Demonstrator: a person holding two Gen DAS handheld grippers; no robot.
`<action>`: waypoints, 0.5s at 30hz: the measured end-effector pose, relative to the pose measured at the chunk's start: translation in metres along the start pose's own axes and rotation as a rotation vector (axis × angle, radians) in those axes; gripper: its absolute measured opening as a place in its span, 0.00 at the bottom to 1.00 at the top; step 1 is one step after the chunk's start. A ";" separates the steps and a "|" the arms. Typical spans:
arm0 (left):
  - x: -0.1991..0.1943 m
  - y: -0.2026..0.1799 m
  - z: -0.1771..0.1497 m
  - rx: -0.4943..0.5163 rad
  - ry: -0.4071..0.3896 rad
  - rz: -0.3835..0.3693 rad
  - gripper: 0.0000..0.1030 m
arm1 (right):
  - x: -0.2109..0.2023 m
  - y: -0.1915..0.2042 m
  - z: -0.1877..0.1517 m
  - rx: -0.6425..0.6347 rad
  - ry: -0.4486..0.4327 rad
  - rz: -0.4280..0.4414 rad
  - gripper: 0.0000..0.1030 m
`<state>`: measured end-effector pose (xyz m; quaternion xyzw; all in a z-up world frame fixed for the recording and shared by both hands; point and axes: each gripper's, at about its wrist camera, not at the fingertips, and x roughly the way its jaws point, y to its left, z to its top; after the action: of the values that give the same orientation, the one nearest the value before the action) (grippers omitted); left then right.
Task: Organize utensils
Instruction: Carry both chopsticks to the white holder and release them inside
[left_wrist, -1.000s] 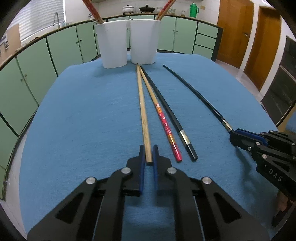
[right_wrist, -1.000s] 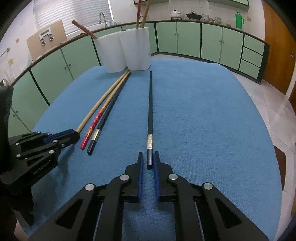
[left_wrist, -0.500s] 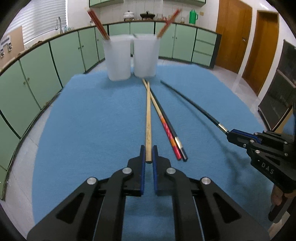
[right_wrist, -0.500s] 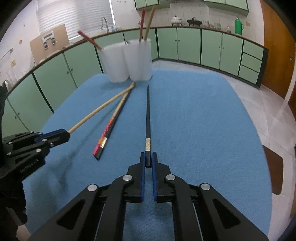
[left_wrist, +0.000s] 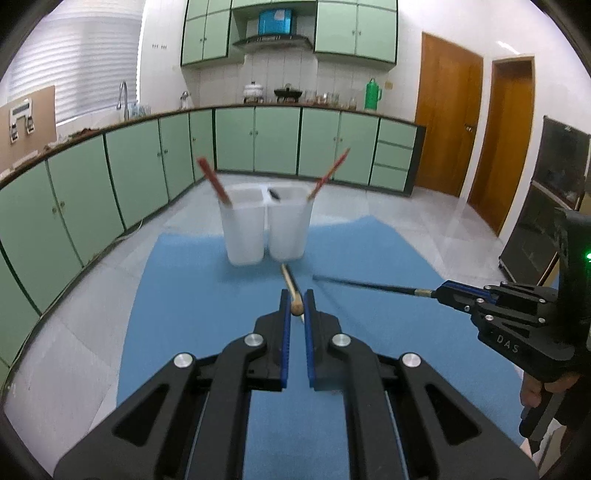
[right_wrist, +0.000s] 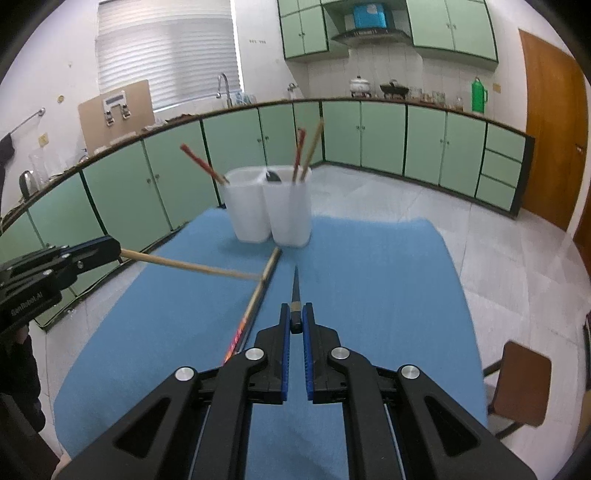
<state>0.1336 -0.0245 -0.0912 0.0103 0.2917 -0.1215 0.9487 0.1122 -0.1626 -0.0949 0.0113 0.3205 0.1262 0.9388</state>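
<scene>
While a wooden chopstick (left_wrist: 291, 291) is clamped by the left gripper (left_wrist: 296, 314) above the blue mat (left_wrist: 192, 295), a black chopstick (right_wrist: 295, 295) is pinched in the right gripper (right_wrist: 295, 321), before two white holders (right_wrist: 269, 206).

**Black grippers with blue pads**

The left gripper (left_wrist: 296, 314) and right gripper (right_wrist: 296, 321) are matte black, with ribbed blue finger pads (right_wrist: 283, 354) and silver round screws (right_wrist: 255, 354). White lettering "DAS" marks the right one's side, where bare fingers (left_wrist: 532, 389) grip its handle.
</scene>
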 end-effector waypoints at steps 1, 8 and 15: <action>-0.002 0.001 0.005 0.002 -0.008 -0.003 0.06 | -0.002 0.000 0.004 -0.004 -0.006 0.003 0.06; -0.010 0.005 0.033 0.024 -0.060 -0.004 0.06 | -0.011 -0.008 0.042 0.015 -0.033 0.049 0.06; -0.011 0.007 0.048 0.042 -0.086 -0.014 0.06 | -0.015 -0.007 0.077 -0.010 -0.038 0.084 0.06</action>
<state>0.1527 -0.0190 -0.0452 0.0231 0.2481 -0.1345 0.9591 0.1491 -0.1682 -0.0251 0.0225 0.3011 0.1670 0.9386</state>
